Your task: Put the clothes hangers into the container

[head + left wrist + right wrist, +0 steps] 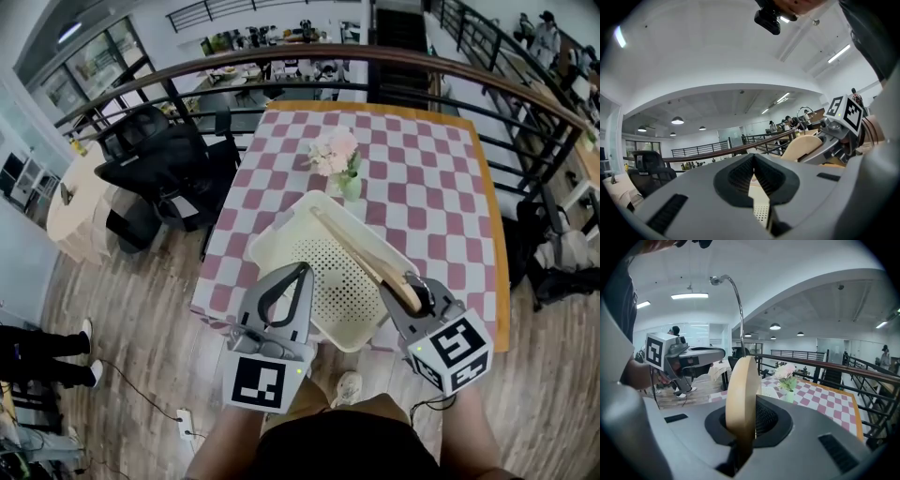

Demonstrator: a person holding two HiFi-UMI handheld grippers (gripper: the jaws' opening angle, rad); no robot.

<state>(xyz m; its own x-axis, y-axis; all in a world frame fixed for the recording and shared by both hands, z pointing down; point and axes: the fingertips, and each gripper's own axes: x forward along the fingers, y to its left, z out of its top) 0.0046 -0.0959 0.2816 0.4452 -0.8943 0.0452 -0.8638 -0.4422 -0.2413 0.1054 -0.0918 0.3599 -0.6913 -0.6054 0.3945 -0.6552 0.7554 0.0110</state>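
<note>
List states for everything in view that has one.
left tongs: shut, empty, level beside the container.
right tongs: shut on the wooden hanger.
wooden hanger: clamped at one end, the rest slanting over the container, not released.
container: upright on the table, open top, only this hanger in or over it.
vase: upright with flowers, behind the container.

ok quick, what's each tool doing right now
Left tool: closed, nothing in it.
Right tool: closed on the wooden hanger.
</note>
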